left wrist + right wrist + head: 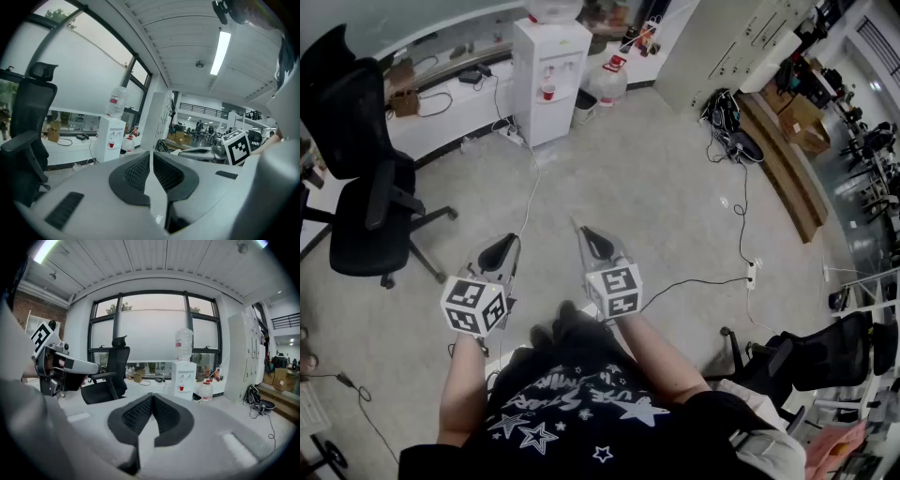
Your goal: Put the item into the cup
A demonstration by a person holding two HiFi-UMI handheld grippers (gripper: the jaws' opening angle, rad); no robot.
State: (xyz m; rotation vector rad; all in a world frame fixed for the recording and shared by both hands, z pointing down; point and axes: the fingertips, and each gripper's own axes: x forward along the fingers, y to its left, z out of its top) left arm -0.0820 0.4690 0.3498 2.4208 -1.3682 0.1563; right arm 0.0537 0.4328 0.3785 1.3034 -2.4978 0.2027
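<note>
Both grippers are held out at waist height over bare floor. In the head view my left gripper and my right gripper point forward side by side, each shut with nothing between its jaws. The left gripper view shows its black pads pressed together, with the right gripper beside them. In the right gripper view the pads also meet, and the left gripper shows at the left. A small red cup sits in the niche of a white water dispenser far ahead. No loose item shows.
A black office chair stands at the left and another chair at the lower right. Cables and a power strip lie on the grey floor. A white counter runs along the far wall, with water bottles beside the dispenser.
</note>
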